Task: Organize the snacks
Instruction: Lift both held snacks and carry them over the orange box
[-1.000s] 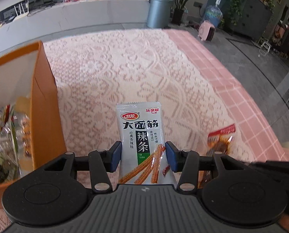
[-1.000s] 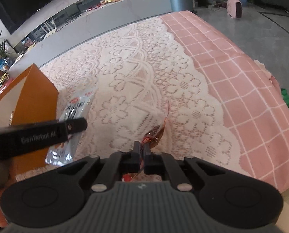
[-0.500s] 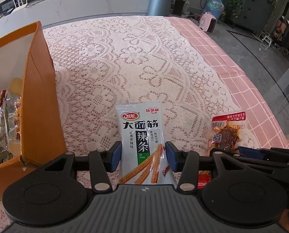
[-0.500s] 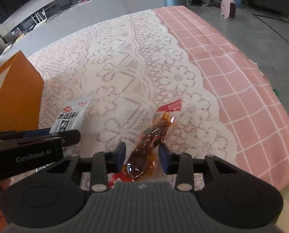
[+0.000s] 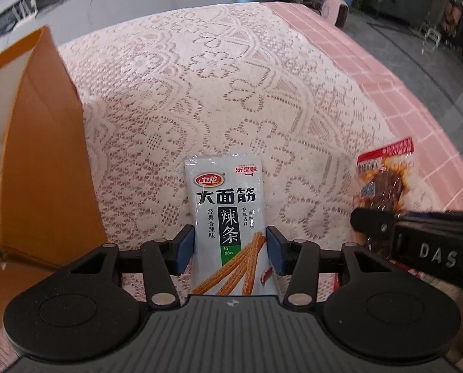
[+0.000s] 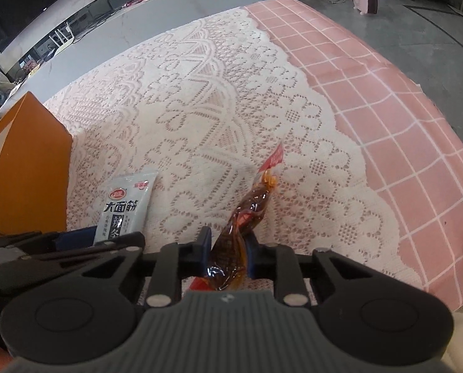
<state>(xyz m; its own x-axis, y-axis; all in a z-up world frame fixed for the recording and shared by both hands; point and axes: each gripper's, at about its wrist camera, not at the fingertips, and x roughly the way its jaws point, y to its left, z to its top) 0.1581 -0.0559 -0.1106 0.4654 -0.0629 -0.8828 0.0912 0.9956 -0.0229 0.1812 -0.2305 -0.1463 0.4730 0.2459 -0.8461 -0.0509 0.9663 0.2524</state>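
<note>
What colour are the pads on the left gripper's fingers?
Blue pads on black fingers, clearest in the left wrist view.

The snack packet [image 5: 226, 217] between the left gripper's [image 5: 230, 250] blue pads [image 5: 183, 250] is silver-white with a red logo, black letters, a green stripe and orange sticks drawn on it. Right of that gripper, a clear packet [image 5: 384, 180] has a red top and dark brown food inside. Left of it, the box [image 5: 44, 161] is orange. The bench cloth [image 6: 371, 77] is pink with white squares, and white flower lace [image 5: 200, 93] lies over it.
</note>
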